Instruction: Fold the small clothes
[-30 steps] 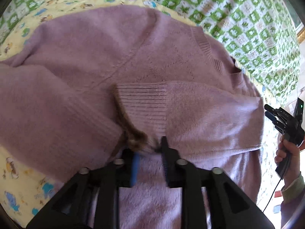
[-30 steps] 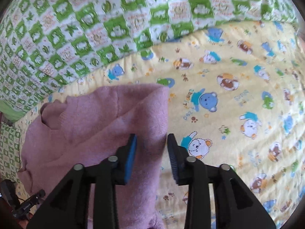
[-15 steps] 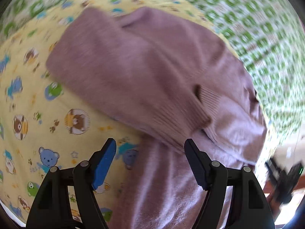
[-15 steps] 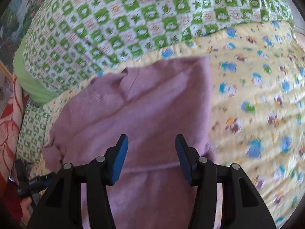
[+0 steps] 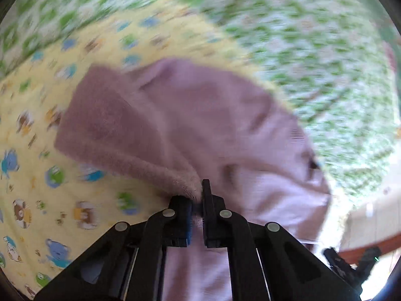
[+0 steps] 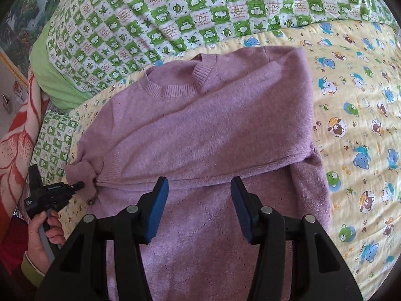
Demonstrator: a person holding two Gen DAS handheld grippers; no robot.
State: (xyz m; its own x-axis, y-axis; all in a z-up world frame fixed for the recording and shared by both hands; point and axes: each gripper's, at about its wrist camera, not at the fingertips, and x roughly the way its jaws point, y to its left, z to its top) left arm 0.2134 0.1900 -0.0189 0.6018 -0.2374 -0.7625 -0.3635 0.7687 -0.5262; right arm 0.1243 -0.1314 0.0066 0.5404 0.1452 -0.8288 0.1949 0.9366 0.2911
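Observation:
A mauve knitted sweater (image 6: 213,125) lies on the bed, neckline (image 6: 175,85) away from me, one sleeve folded across the chest with its cuff (image 6: 110,168) at the left. My left gripper (image 5: 198,195) is shut on the sweater's (image 5: 200,125) folded edge, with fuzzy fabric pinched between the pads. In the right wrist view the left gripper (image 6: 81,183) grips the sweater's left edge beside that cuff. My right gripper (image 6: 199,200) hangs open above the lower middle of the sweater, nothing between its pads.
A yellow bear-print quilt (image 6: 363,125) lies under the sweater and extends to the right. A green-and-white checked quilt (image 6: 200,12) covers the far side, with a green pillow (image 6: 55,75) and a red floral blanket (image 6: 15,150) at the left. A person's hand (image 6: 47,230) holds the left gripper's handle.
The left gripper let go of the sleeve cuff, opened wide, shifted to the sweater's side edge and shut on it. The right gripper moved from the sweater's right edge to its middle and opened wider.

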